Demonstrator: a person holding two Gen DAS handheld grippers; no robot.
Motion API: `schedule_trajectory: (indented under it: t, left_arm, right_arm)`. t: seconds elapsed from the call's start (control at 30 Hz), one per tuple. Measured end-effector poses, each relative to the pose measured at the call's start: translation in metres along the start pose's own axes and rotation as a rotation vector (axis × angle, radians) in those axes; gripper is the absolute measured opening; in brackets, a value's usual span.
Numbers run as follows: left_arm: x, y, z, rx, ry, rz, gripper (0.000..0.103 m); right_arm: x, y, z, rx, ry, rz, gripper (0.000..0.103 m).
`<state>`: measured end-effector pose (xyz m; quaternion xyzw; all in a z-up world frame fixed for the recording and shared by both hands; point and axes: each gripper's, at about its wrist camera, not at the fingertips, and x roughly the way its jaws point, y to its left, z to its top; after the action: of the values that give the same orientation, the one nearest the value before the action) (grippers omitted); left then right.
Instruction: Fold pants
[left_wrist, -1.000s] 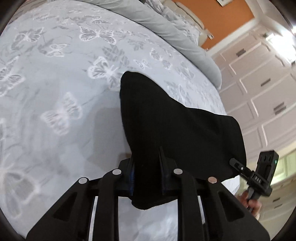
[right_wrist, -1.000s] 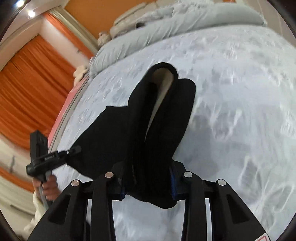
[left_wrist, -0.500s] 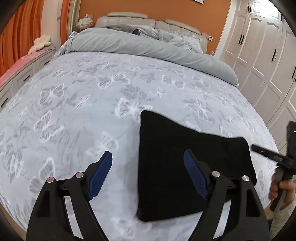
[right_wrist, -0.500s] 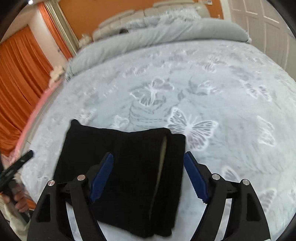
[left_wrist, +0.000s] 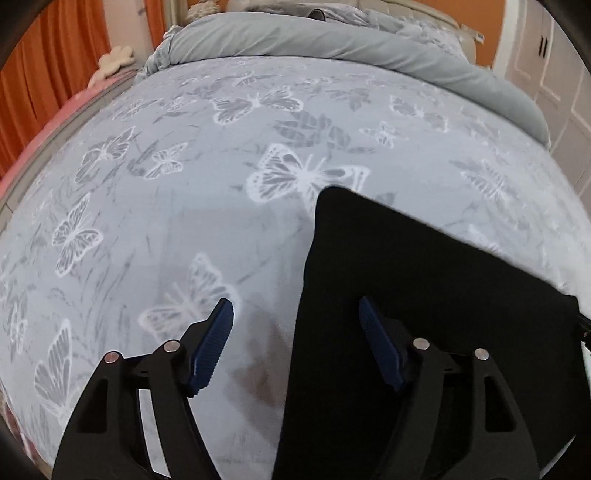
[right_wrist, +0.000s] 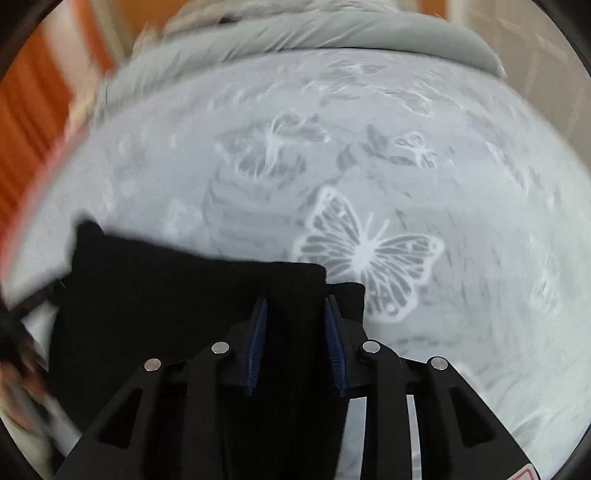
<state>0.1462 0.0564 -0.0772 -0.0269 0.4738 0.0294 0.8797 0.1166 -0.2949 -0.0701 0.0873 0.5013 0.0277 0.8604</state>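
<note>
The black pants (left_wrist: 424, 295) lie folded and flat on the bed (left_wrist: 184, 221), near its front edge. The bed cover is pale grey with white butterflies. A big butterfly (left_wrist: 295, 177) sits just behind the back corner of the pants.

Left of the bed hang orange curtains (left_wrist: 44, 66). At the far end of the bed lies a rolled grey blanket (left_wrist: 351, 44).

The left gripper (left_wrist: 295, 339) hangs over the left edge of the pants. Its jaws stand wide apart and have just been closing a little. One blue pad (left_wrist: 212, 347) is over the bare cover, left of the pants. The other pad is over the black cloth. The pads do not press on the pants.

The right gripper (right_wrist: 295, 332) is at the right end of the pants. Its jaws have just been closing and now stand close together. A dark strip of the pants shows between the blue pads (right_wrist: 258, 339). I cannot tell if they squeeze it. Just right of it is another big butterfly (right_wrist: 369, 254). This view is blurry.
</note>
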Motion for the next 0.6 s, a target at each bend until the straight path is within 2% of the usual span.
schedule_trajectory:
  t: [0.1,0.17,0.23,0.37,0.43,0.5,0.6]
  left_arm:
    - [-0.035,0.005,0.005,0.013,-0.079,0.005,0.069]
    - [-0.051,0.008,0.004,0.025,-0.108,0.021,0.074]
    - [-0.06,0.01,-0.001,0.034,-0.113,0.034,0.074]
    - [-0.065,0.01,-0.008,0.044,-0.087,0.03,0.074]
    - [-0.067,0.011,-0.012,0.051,-0.076,0.021,0.074]
    - [-0.069,0.011,-0.014,0.067,-0.079,0.035,0.076]
    - [-0.07,0.017,-0.018,0.078,-0.085,0.059,0.078]
  right_arm:
    - [-0.06,0.022,0.001,-0.094,-0.197,-0.03,0.029]
    - [-0.072,0.039,-0.001,-0.13,-0.225,0.014,0.024]
    - [-0.07,0.066,-0.005,-0.167,-0.22,0.072,0.023]
    - [-0.032,0.131,-0.012,-0.306,-0.151,0.098,0.022]
    - [-0.005,0.151,-0.017,-0.338,-0.1,0.093,0.022]
    - [0.032,0.162,-0.021,-0.348,-0.022,0.054,0.022]
    - [0.038,0.173,-0.017,-0.35,-0.041,0.019,0.022]
